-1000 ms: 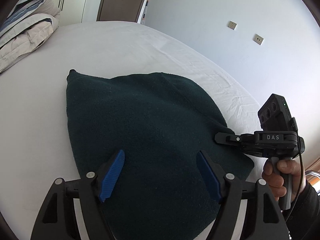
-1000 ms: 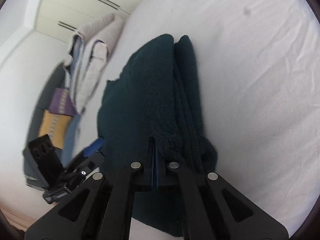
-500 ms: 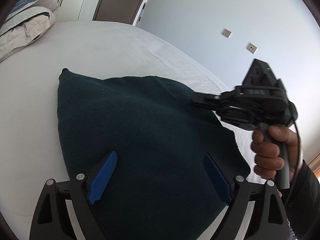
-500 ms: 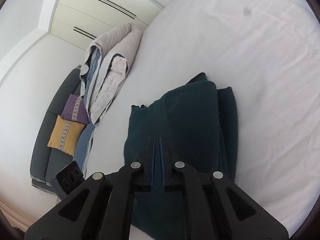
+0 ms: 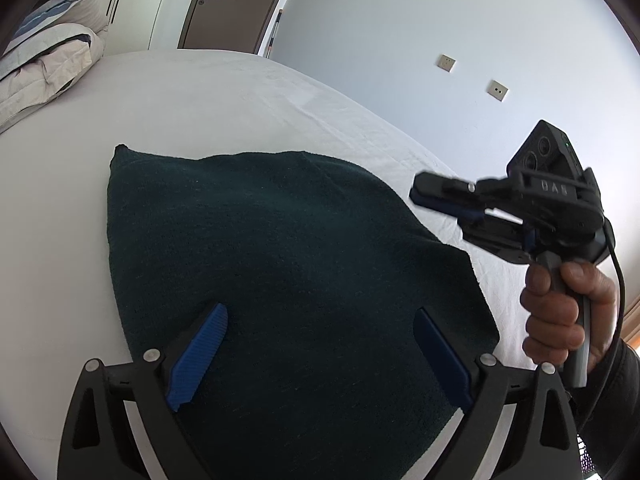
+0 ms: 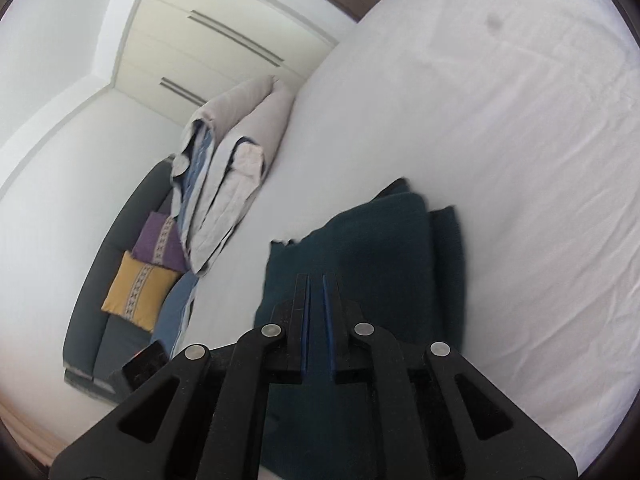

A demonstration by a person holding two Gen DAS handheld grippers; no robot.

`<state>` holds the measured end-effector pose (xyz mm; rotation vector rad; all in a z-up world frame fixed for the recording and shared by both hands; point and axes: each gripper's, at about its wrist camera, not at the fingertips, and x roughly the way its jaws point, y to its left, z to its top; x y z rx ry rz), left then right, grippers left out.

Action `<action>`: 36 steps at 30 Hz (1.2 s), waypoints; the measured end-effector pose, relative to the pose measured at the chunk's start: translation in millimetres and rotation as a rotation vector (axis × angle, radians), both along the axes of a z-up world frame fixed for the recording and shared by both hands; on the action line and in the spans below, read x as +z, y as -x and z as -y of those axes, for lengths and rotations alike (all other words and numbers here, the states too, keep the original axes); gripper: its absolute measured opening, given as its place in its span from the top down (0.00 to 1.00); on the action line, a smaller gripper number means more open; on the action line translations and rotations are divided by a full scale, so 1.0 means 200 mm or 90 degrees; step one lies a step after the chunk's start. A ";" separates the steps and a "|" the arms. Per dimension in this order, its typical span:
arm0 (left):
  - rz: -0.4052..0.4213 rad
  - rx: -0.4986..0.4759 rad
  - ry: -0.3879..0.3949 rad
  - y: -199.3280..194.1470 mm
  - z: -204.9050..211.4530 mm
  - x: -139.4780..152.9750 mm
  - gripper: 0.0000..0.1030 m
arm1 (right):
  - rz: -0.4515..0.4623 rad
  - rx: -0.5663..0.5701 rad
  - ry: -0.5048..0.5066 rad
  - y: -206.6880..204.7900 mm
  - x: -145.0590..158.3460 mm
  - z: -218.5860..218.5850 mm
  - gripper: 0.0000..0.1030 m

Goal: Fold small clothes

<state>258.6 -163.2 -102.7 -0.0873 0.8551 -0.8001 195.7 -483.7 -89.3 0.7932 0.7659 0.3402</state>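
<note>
So the dark green garment (image 5: 280, 272) is lying folded flat on the white bed (image 5: 200, 96), and it sits right under and ahead of the left gripper (image 5: 320, 344). That gripper is spread wide, blue pads on either side of the near end of the cloth, holding nothing. From the left wrist view the garment's long axis runs away from the gripper toward the far corner that pokes up near the headboard side. Left is clearly the nearer one, basically hovering over the near edge.

The right gripper (image 6: 316, 292) is up in the air off the garment's right side, its fingers nearly pressed together with just a thin slit between them and nothing pinched in there. In its own view the folded garment (image 6: 380, 248) lies below and ahead, with a stacked layer edge showing along its right side. The bedding pile (image 6: 232, 168) and sofa cushions (image 6: 140, 288) are well off to the side, not in the way.

Versus a second ago: the right gripper was clamped on the cloth's right edge down at bed level; half a second ago it had let go and risen, and now it's pulled out farther to the right and clear of the fabric. Left gripper has barely moved. Looks to me like this fold is laid down and the next grab is probably left's.
</note>
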 end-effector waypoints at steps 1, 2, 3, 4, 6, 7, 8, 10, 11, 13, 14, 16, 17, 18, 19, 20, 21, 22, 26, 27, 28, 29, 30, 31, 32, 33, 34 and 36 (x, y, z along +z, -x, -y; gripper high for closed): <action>-0.002 0.004 0.006 0.00 -0.01 0.00 0.07 | -0.033 0.004 0.038 0.01 -0.05 -0.03 0.86; -0.008 0.008 0.015 0.00 -0.02 0.01 0.07 | -0.061 0.003 0.067 0.02 -0.11 -0.04 0.82; -0.016 0.014 0.027 0.01 -0.04 0.03 0.08 | -0.056 0.009 0.051 0.03 -0.16 -0.02 0.83; -0.023 0.024 0.034 0.01 -0.06 0.05 0.12 | -0.042 0.001 0.022 0.07 -0.18 0.02 0.83; -0.024 0.049 0.045 0.03 -0.13 0.11 0.13 | -0.039 -0.036 0.007 0.12 -0.13 0.08 0.82; -0.014 0.065 0.054 0.05 -0.18 0.14 0.13 | -0.026 -0.051 0.021 0.16 -0.08 0.11 0.79; -0.006 0.083 0.063 0.05 -0.22 0.17 0.13 | -0.009 -0.062 0.032 0.19 -0.04 0.13 0.66; -0.020 0.120 0.075 0.02 -0.30 0.18 0.11 | 0.006 -0.107 0.087 0.25 0.05 0.17 0.28; -0.044 0.135 0.073 -0.02 -0.33 0.17 0.11 | 0.002 -0.119 0.120 0.26 0.07 0.18 0.16; -0.099 0.160 0.066 -0.10 -0.36 0.10 0.11 | -0.024 -0.087 0.136 0.23 0.07 0.19 0.16; -0.124 0.165 0.061 -0.12 -0.37 0.05 0.11 | -0.050 -0.072 0.130 0.21 0.04 0.19 0.16; -0.172 0.162 0.046 -0.15 -0.35 -0.03 0.12 | -0.112 -0.040 0.112 0.15 -0.05 0.18 0.18; -0.191 0.161 0.037 -0.16 -0.34 -0.07 0.12 | -0.133 -0.031 0.103 0.13 -0.10 0.18 0.20; -0.209 0.158 0.032 -0.16 -0.32 -0.11 0.12 | -0.149 -0.028 0.101 0.11 -0.14 0.17 0.25; -0.207 0.160 0.034 -0.16 -0.32 -0.13 0.12 | -0.152 -0.025 0.102 0.10 -0.16 0.16 0.28; -0.203 0.163 0.036 -0.15 -0.32 -0.13 0.12 | -0.146 -0.021 0.098 0.08 -0.16 0.15 0.34; -0.208 0.166 0.035 -0.16 -0.31 -0.13 0.12 | -0.143 -0.012 0.087 0.07 -0.17 0.14 0.43; -0.215 0.169 0.034 -0.18 -0.30 -0.13 0.13 | -0.148 0.000 0.078 0.06 -0.18 0.12 0.49; -0.244 0.164 0.019 -0.25 -0.23 -0.13 0.24 | -0.175 0.018 0.119 -0.01 -0.23 0.06 0.55; -0.252 0.162 0.013 -0.27 -0.22 -0.13 0.29 | -0.181 0.016 0.115 -0.02 -0.23 0.06 0.59; -0.254 0.165 0.004 -0.28 -0.20 -0.12 0.34 | -0.188 0.014 0.116 -0.03 -0.23 0.06 0.61; -0.253 0.166 -0.007 -0.28 -0.20 -0.12 0.36 | -0.191 0.014 0.130 -0.03 -0.23 0.05 0.65; -0.246 0.166 -0.018 -0.27 -0.20 -0.11 0.41 | -0.190 0.016 0.156 -0.03 -0.22 0.02 0.68; -0.235 0.164 -0.027 -0.25 -0.20 -0.09 0.48 | -0.187 0.020 0.189 -0.02 -0.19 -0.02 0.70; -0.225 0.162 -0.035 -0.24 -0.19 -0.07 0.51 | -0.183 0.020 0.227 -0.02 -0.16 -0.06 0.74; -0.219 0.161 -0.042 -0.22 -0.19 -0.05 0.56 | -0.178 0.021 0.266 -0.01 -0.13 -0.11 0.76; -0.213 0.162 -0.048 -0.21 -0.19 -0.02 0.59 | -0.172 0.021 0.306 0.00 -0.09 -0.17 0.77; -0.192 0.159 -0.065 -0.16 -0.18 0.04 0.62 | -0.156 0.020 0.360 0.02 -0.02 -0.25 0.78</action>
